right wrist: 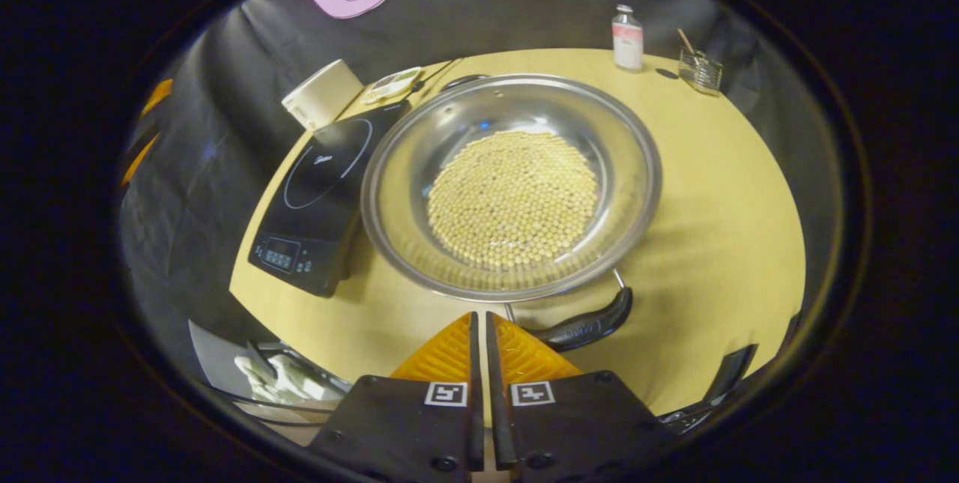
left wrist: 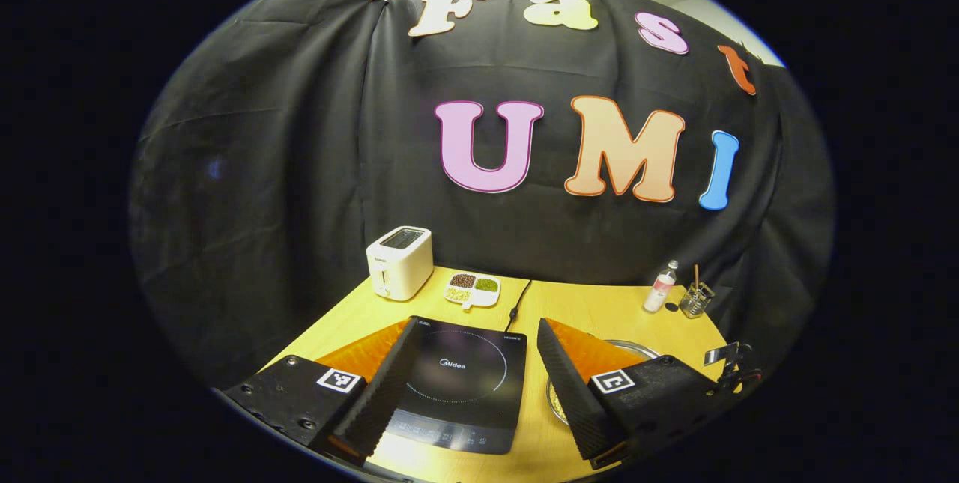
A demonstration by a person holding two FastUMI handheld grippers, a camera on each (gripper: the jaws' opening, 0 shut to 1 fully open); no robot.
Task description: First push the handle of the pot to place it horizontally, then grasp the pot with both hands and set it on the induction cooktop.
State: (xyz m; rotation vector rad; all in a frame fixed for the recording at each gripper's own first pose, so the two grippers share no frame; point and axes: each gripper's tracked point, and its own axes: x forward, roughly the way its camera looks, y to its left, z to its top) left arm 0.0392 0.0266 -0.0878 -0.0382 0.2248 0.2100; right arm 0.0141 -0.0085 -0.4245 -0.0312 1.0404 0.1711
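Observation:
A wide steel pot (right wrist: 509, 183) holding yellow beans stands on the wooden table (right wrist: 719, 198), to the right of the black induction cooktop (right wrist: 318, 198). Its black near handle (right wrist: 588, 326) points toward me, and a second handle (right wrist: 464, 80) sits on the far side. My right gripper (right wrist: 479, 314) is shut with nothing between its fingers, its tips just left of the near handle's end. My left gripper (left wrist: 477, 324) hangs open above the cooktop (left wrist: 461, 386), fingers spread wide to either side. The pot's rim (left wrist: 637, 350) peeks out behind its right finger.
A white toaster (left wrist: 399, 262) and a divided dish of beans (left wrist: 472, 290) stand at the table's back left. A small bottle (left wrist: 661, 287) and a glass jar (left wrist: 695, 299) stand at the back right. The cooktop's cord (left wrist: 517, 303) runs toward the back.

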